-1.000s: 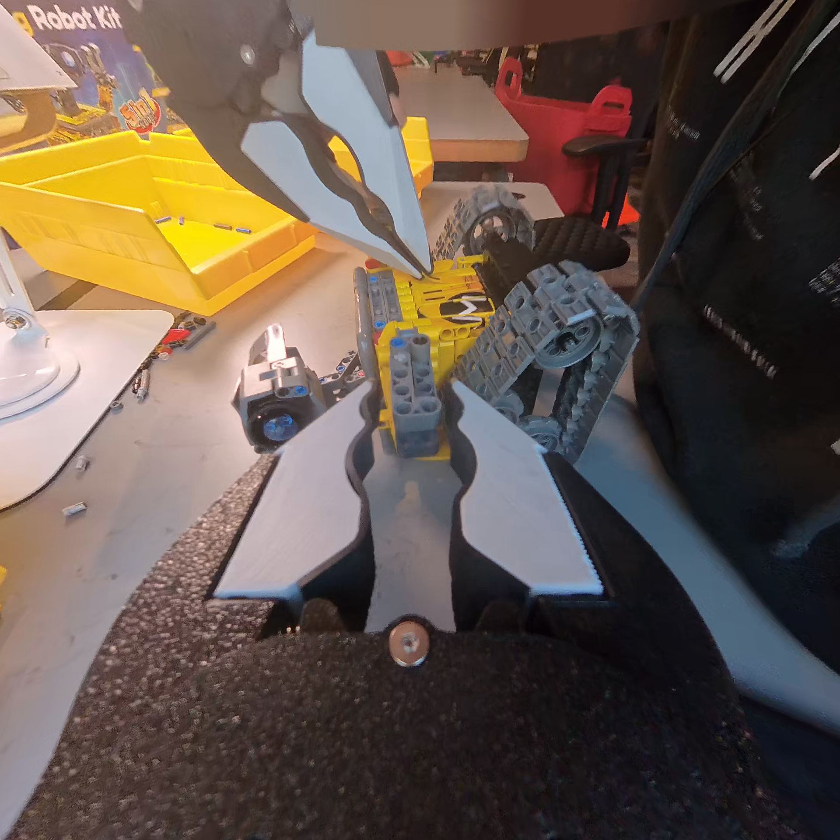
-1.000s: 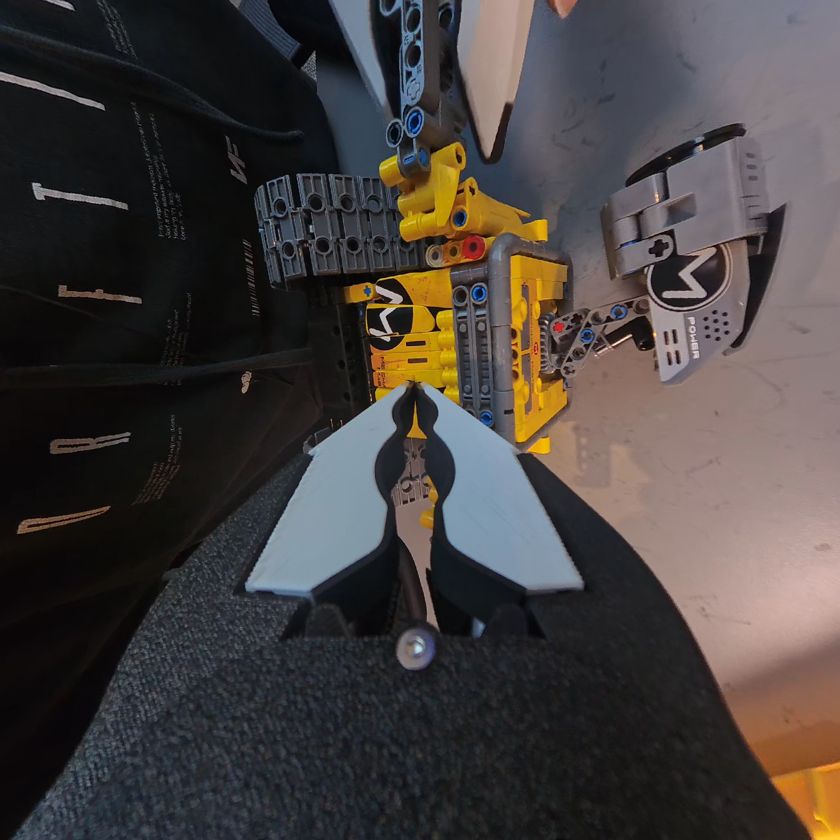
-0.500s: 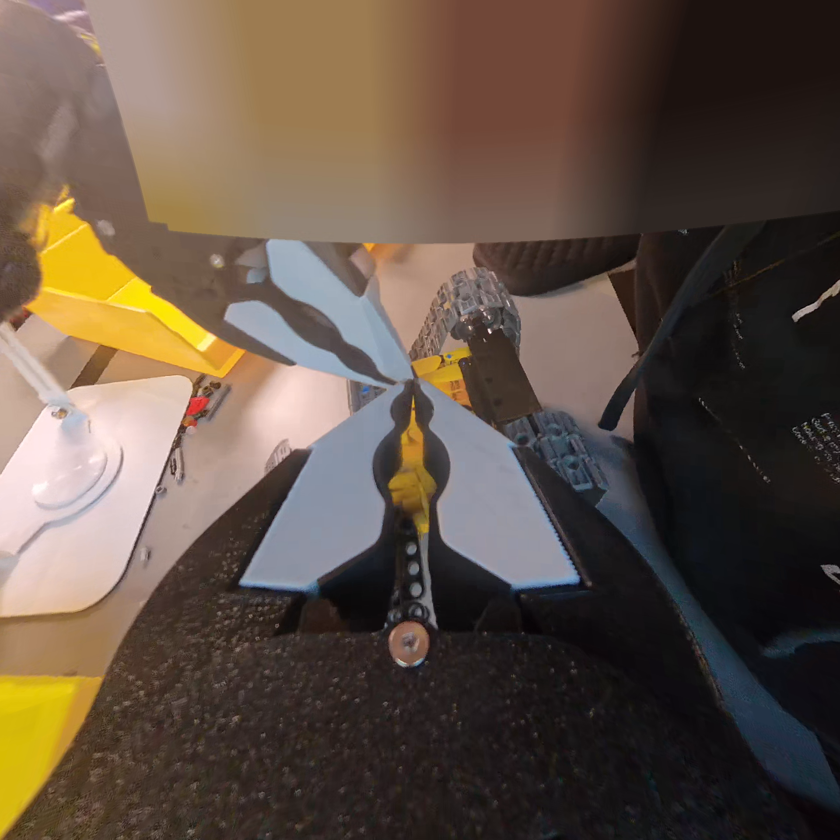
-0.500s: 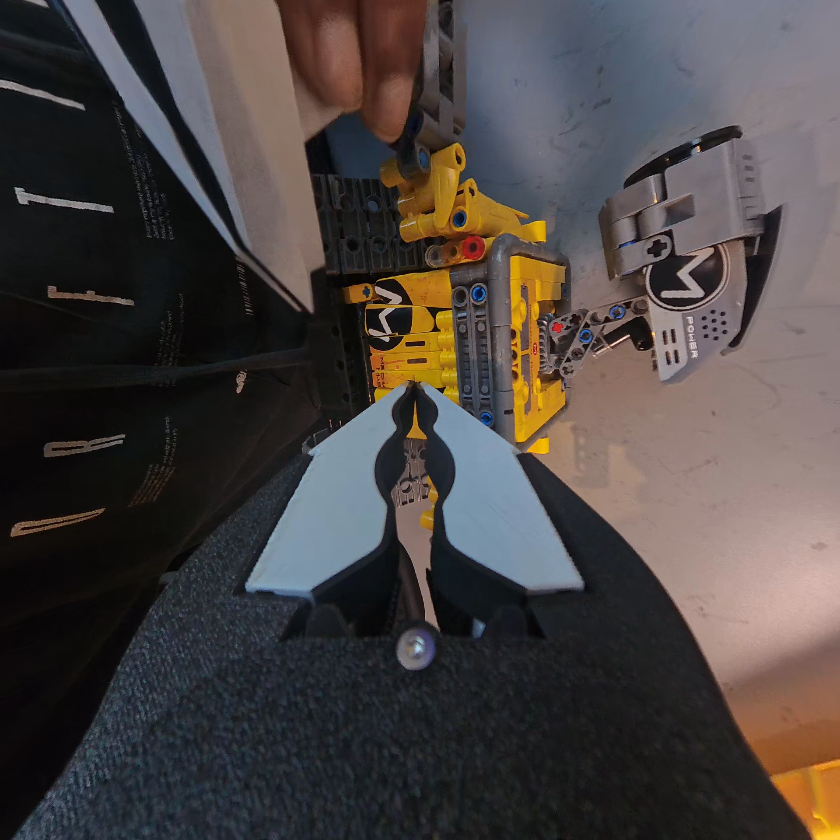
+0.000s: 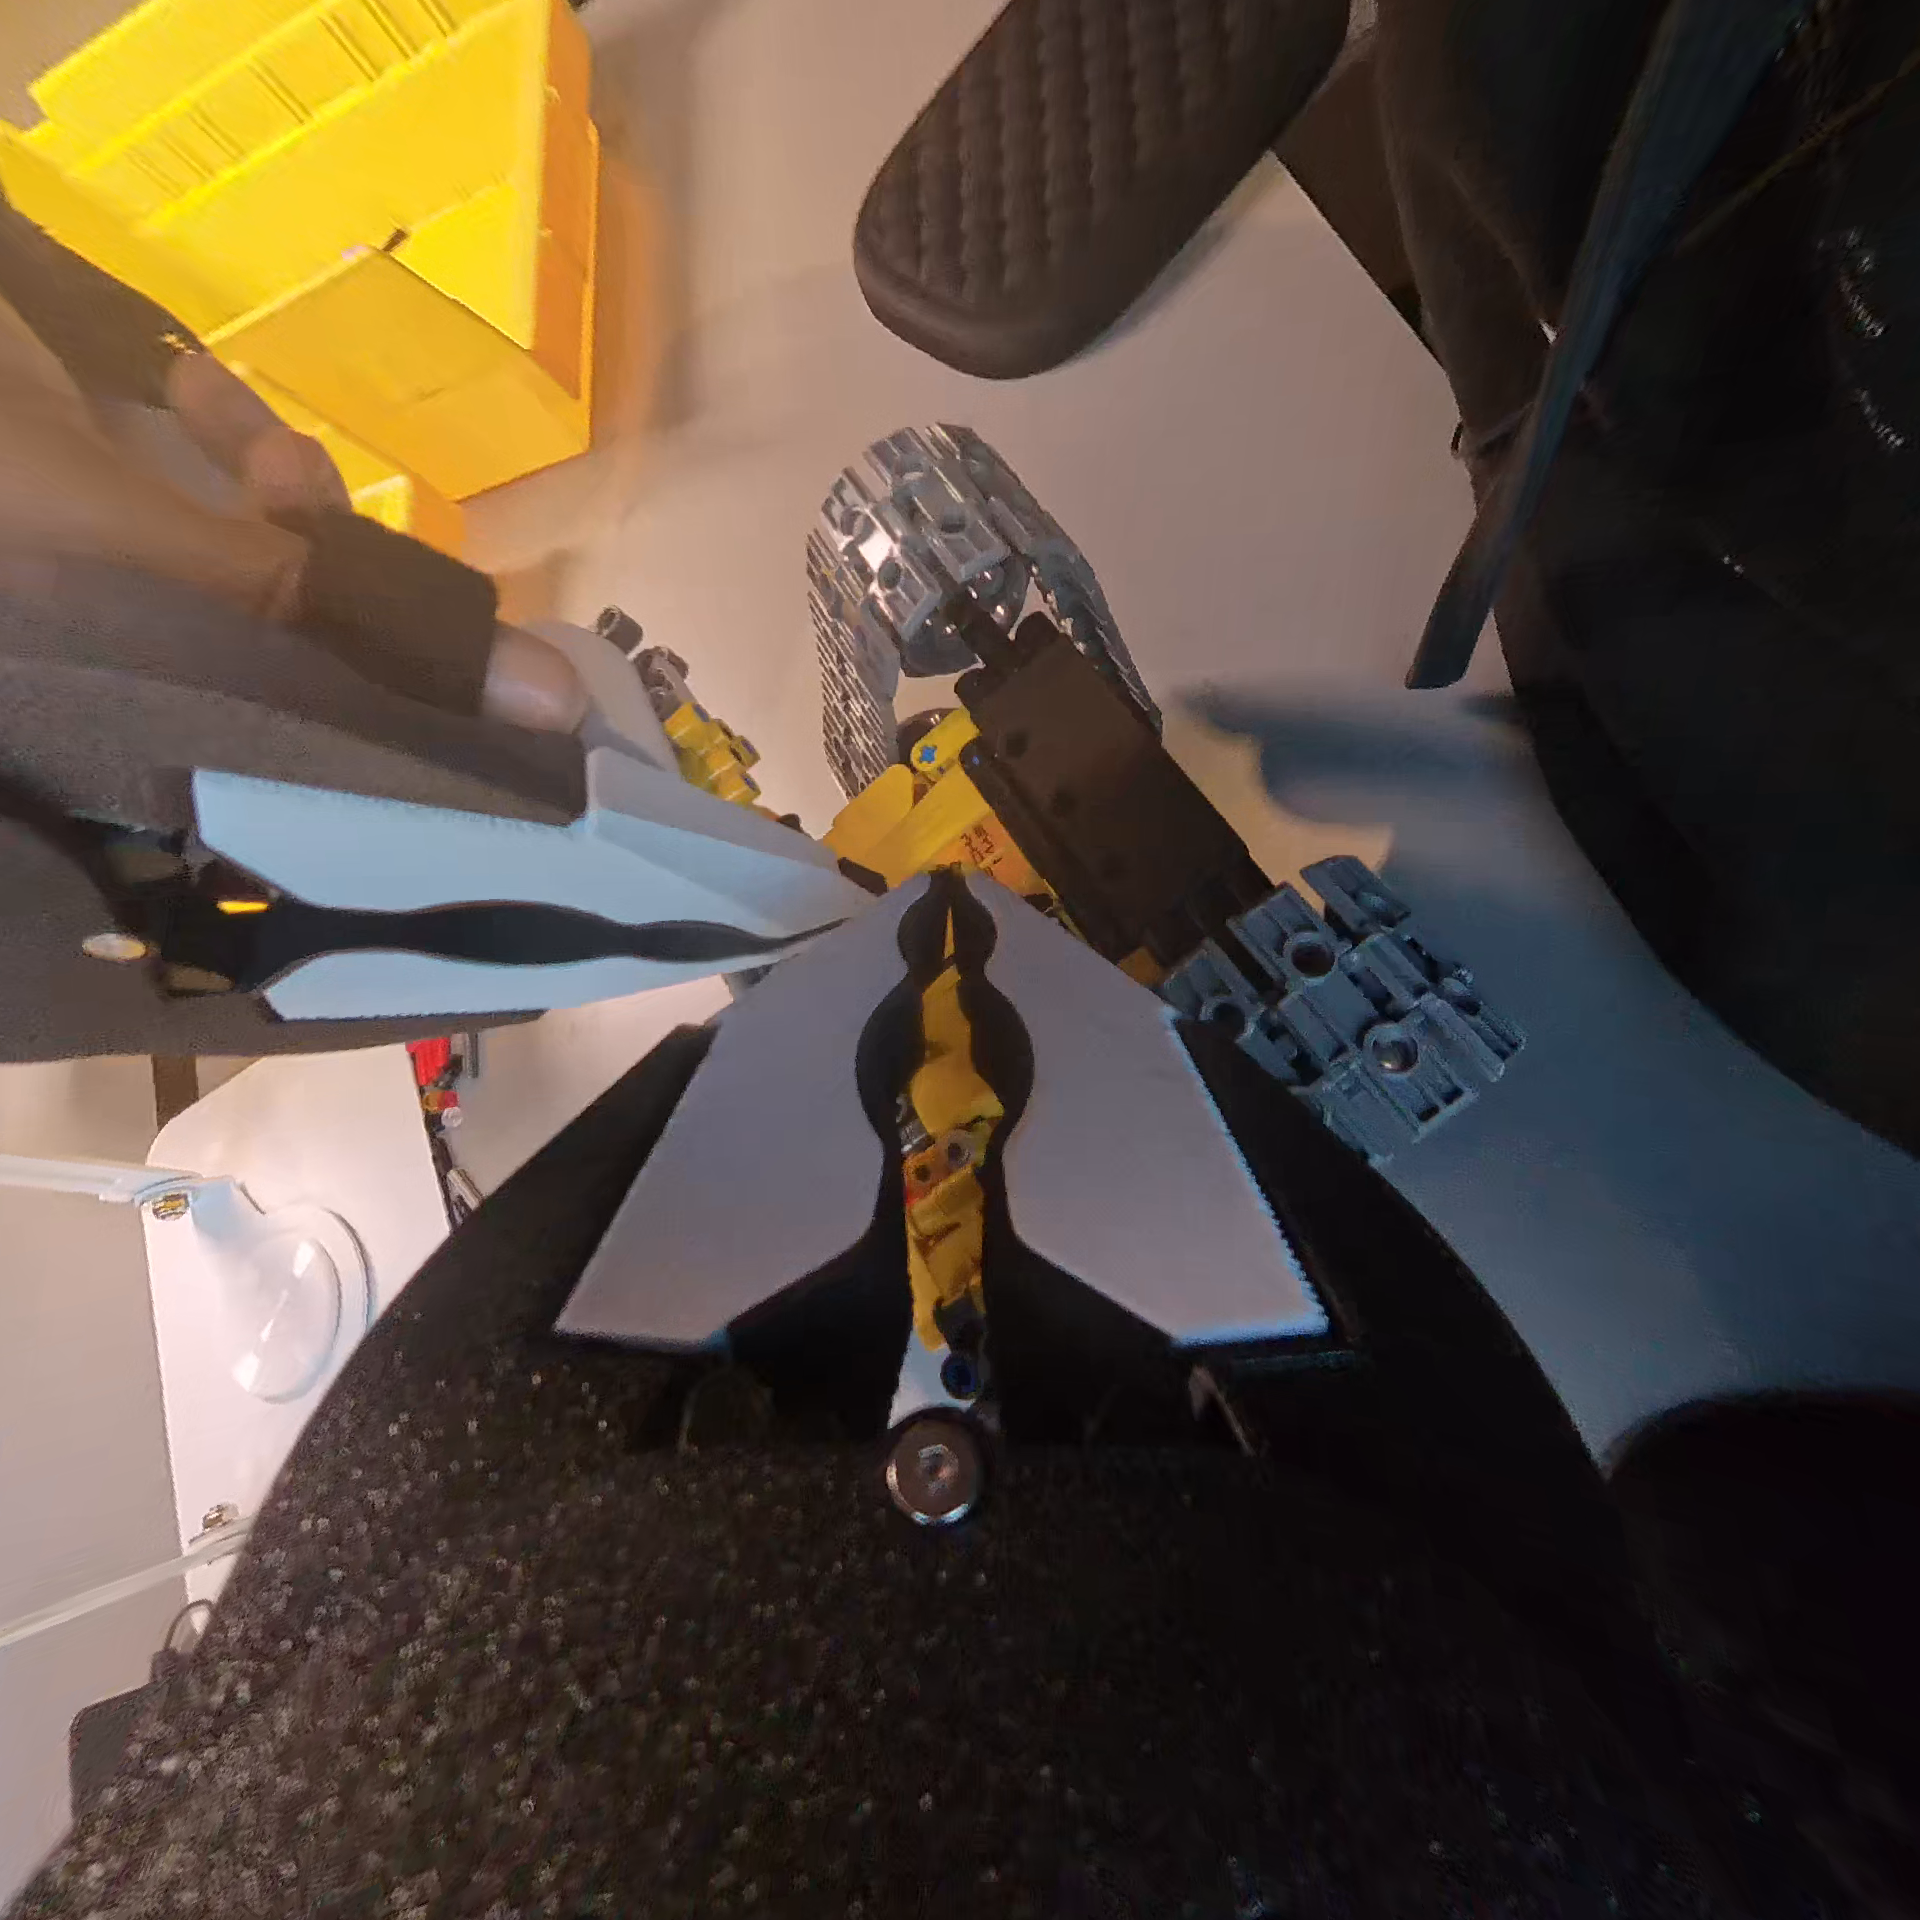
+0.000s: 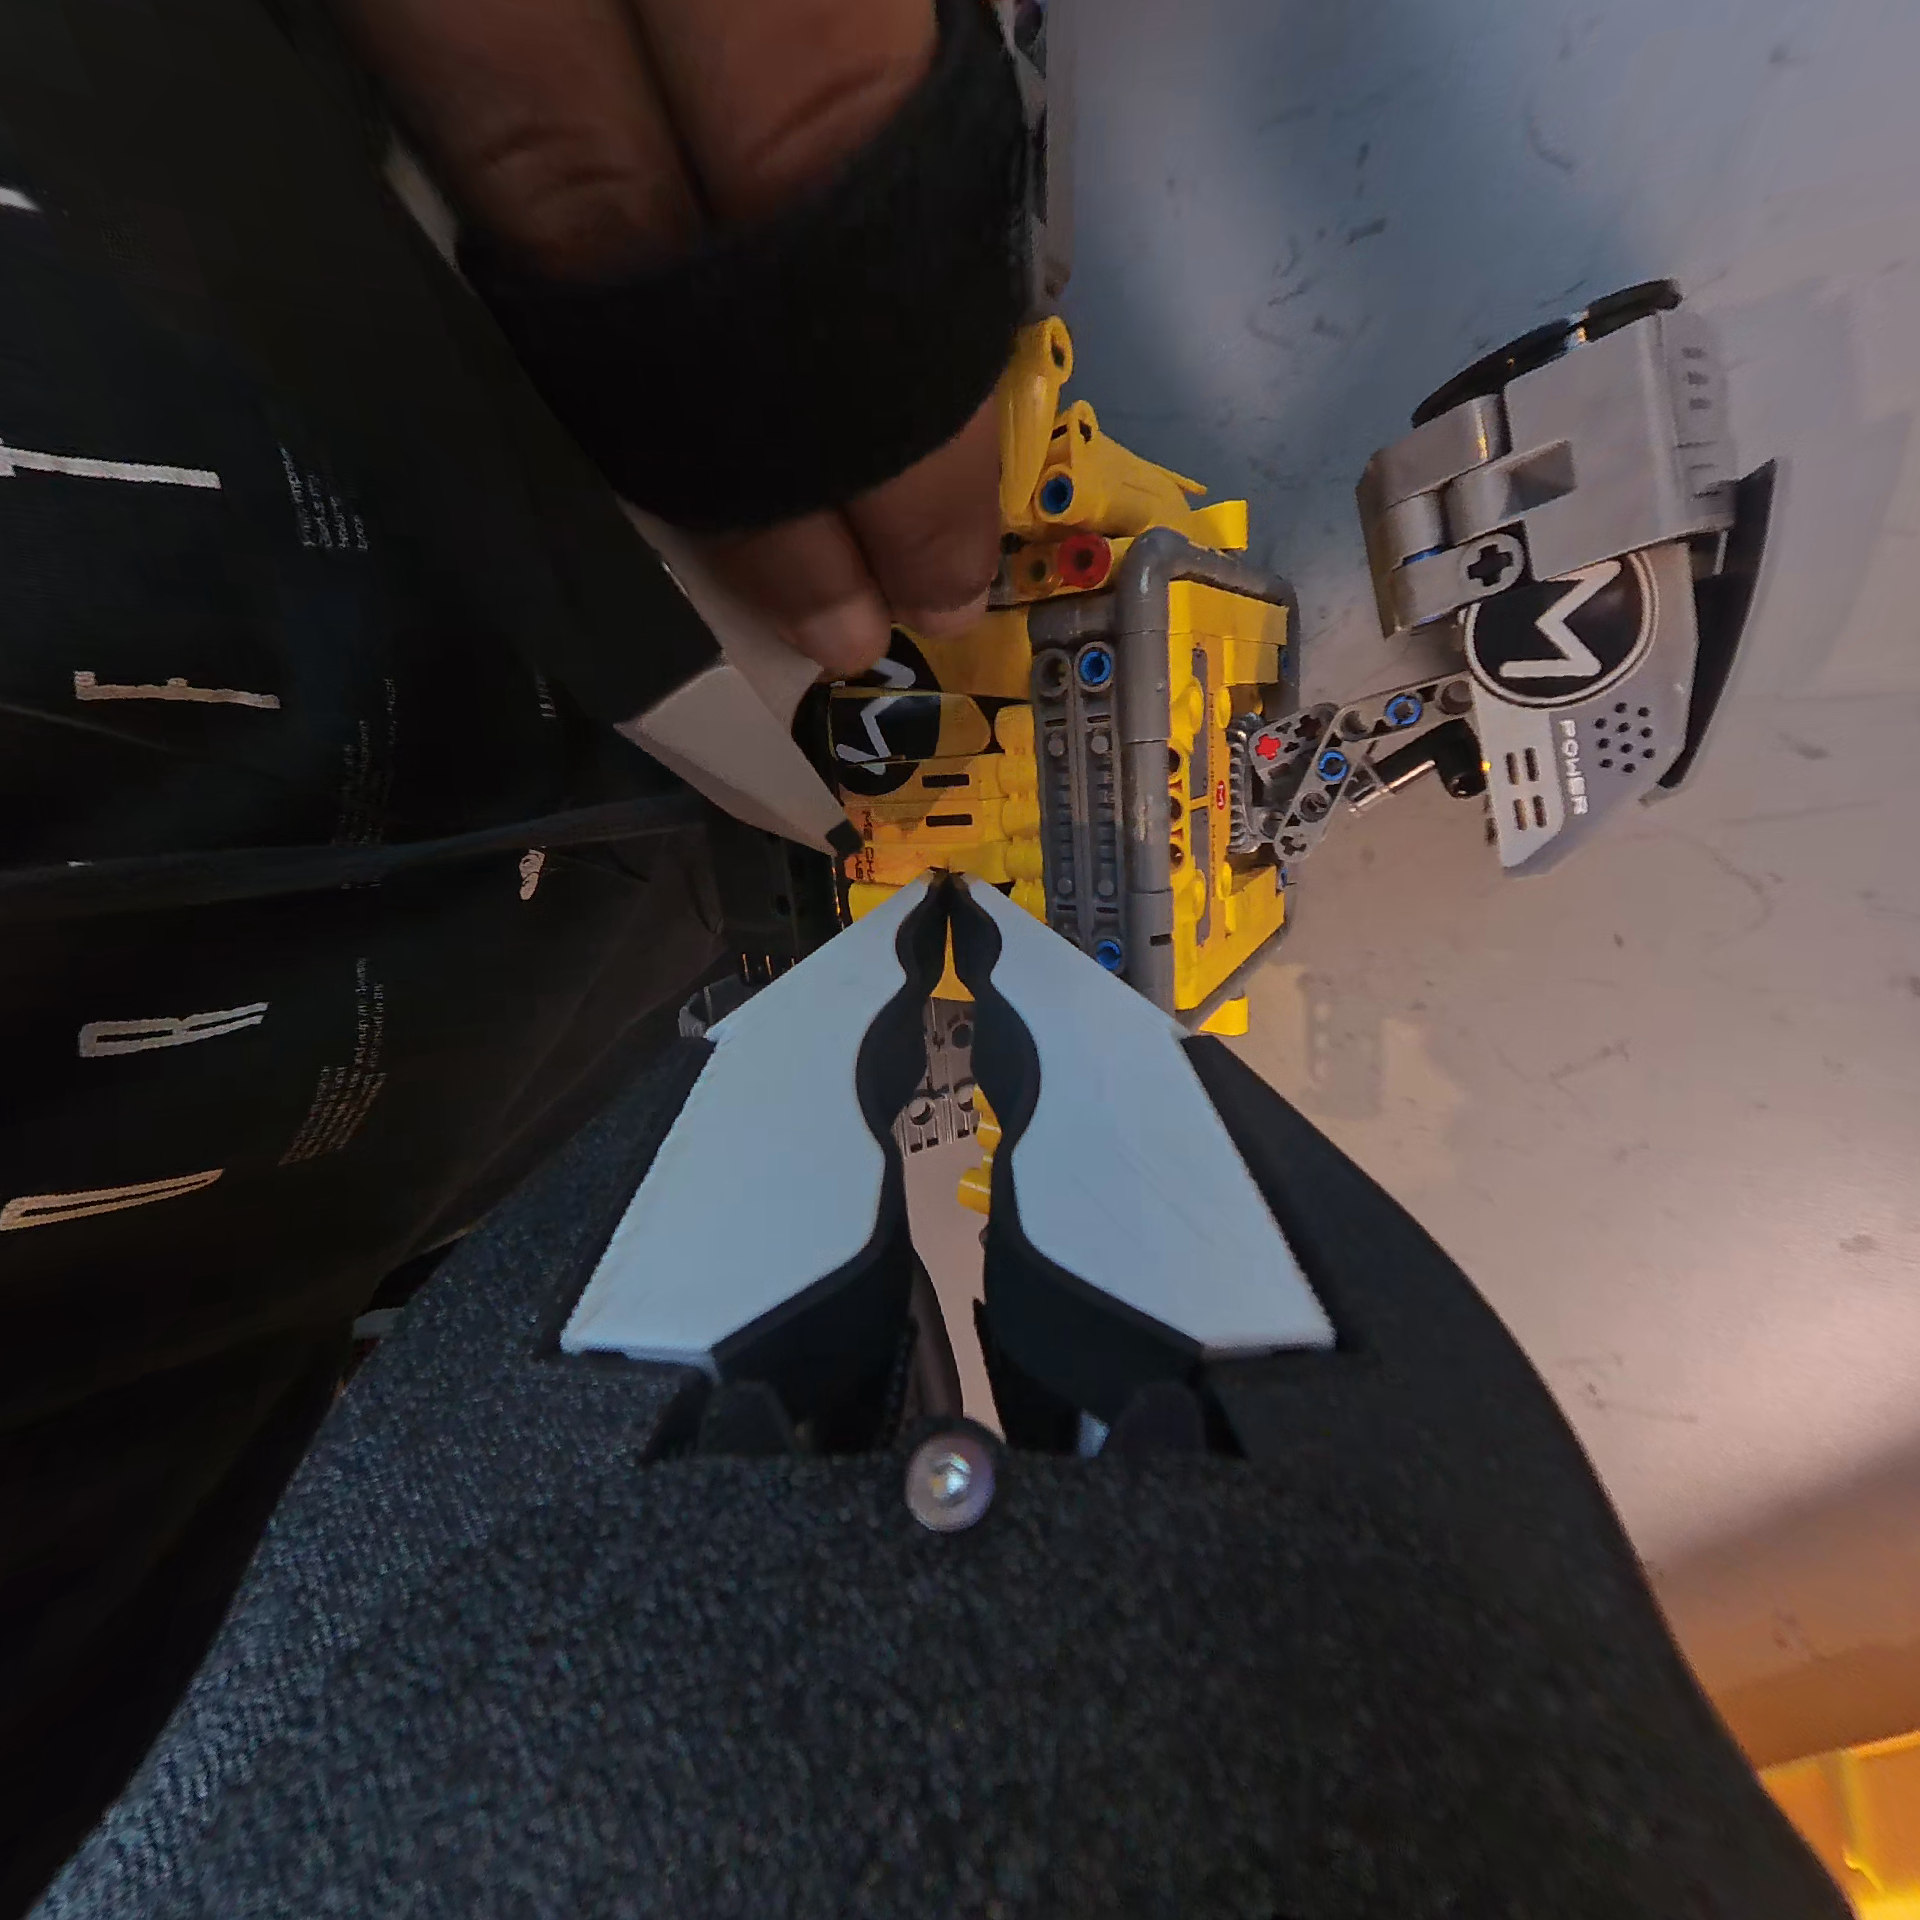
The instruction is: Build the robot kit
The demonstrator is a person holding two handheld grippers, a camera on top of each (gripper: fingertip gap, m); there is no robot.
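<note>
- Brick robot (image 6: 1132, 748): a yellow and grey build lying on the grey table (image 6: 1558, 1143), near the person's dark sweatshirt (image 6: 260, 727). Grey track links (image 5: 1340, 997) loop around a dark side frame; a grey motor block (image 6: 1558, 582) hangs off a thin linkage on the far side.
- My left gripper (image 5: 948, 881): fingertips pressed together at the yellow body; yellow parts show in the slot behind the tips. I cannot tell whether they are truly clamped.
- My right gripper (image 6: 943, 881): tips closed against the yellow edge of the body. Whether a stud is pinched between them I cannot tell.
- In the left wrist view the two grippers meet almost tip to tip.
- Handling, my judgement: light, rigid plastic, but built from push-fit joints. It should be stiff in the boxy core and weak at the linkage, track and protruding pins.
- Smooth faces look slippery; studded edges and beam holes offer better bite.
- I would hold the grey-framed core, never the motor block or track.
- Yellow bin (image 5: 364, 229) stands well apart; small loose pieces (image 5: 442, 1081) lie beside a white base (image 5: 281, 1299).
</note>
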